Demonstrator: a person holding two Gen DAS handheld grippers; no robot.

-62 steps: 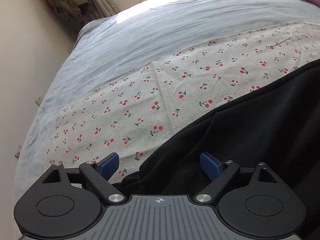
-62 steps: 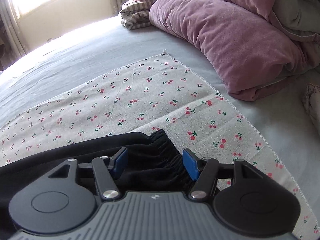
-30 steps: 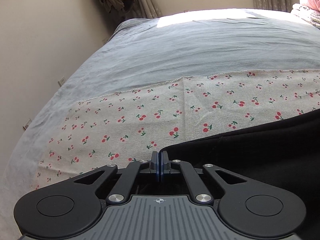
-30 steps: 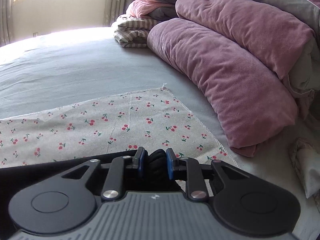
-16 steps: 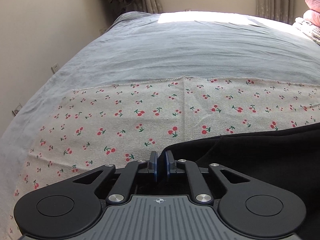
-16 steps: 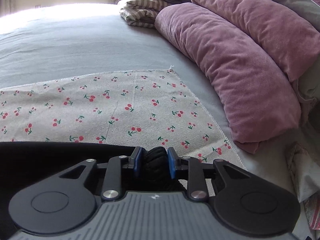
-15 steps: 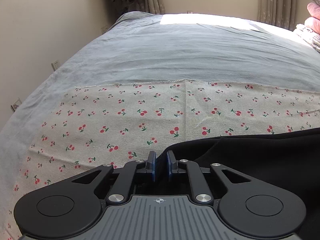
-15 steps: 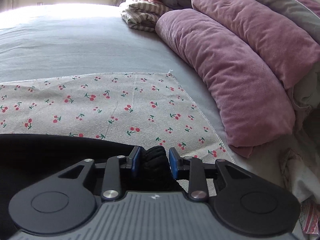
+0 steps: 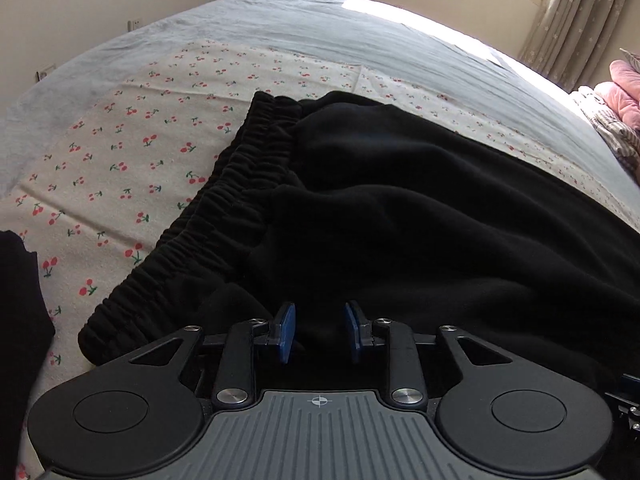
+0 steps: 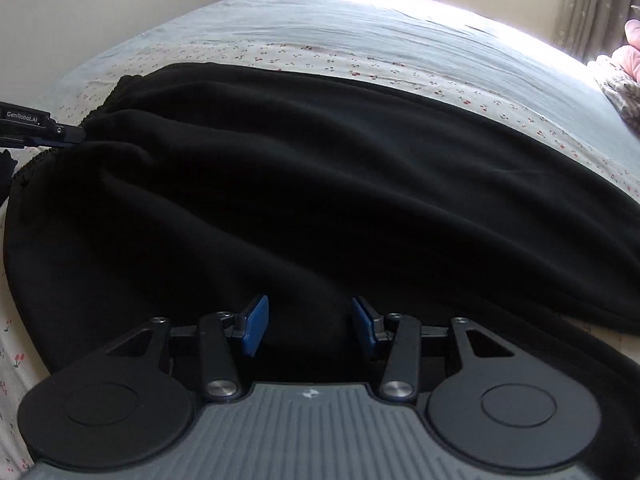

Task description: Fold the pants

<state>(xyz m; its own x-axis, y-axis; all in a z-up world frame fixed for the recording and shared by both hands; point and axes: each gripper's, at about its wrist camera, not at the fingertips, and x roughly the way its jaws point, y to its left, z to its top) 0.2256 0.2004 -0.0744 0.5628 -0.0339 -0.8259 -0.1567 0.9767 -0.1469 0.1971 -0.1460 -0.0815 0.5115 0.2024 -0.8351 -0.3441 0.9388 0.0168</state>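
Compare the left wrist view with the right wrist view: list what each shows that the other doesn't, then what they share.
Left wrist only: the gathered elastic waistband seen full length, with another dark cloth at the left edge.

Right wrist only: the side of the left gripper's body, poking in beside the waistband end.

Shared: the black pants spread on the cherry-print cloth over the grey bedsheet. The left gripper and right gripper both have their blue fingers apart, gripping nothing.
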